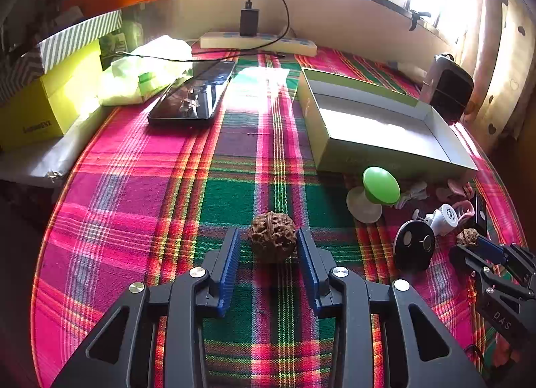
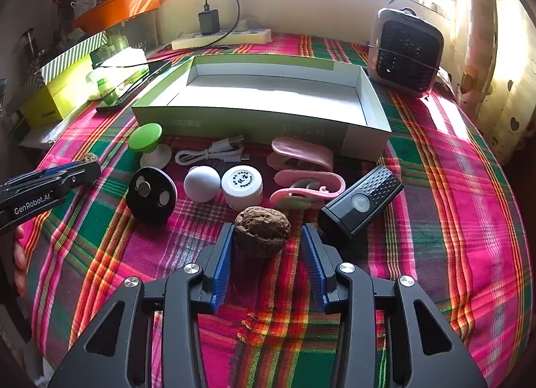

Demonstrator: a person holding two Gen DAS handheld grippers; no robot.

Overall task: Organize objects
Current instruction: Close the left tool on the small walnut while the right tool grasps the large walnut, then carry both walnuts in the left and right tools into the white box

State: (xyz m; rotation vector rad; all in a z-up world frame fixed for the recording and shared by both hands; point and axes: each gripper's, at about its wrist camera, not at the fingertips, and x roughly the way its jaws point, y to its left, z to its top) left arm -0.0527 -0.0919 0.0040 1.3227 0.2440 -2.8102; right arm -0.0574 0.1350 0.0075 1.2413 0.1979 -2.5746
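Left gripper brackets a walnut at lower centre, jaws apart; my right gripper likewise straddles another walnut, unclamped.

The right tongs point toward twelve o'clock over the plaid tabletop, with a walnut between the blue pads; the left pad touches it, the right stands just off. Beyond, at twelve, lies an open box. A black torch sits at two, a black disc at ten, and the left tongs at nine.
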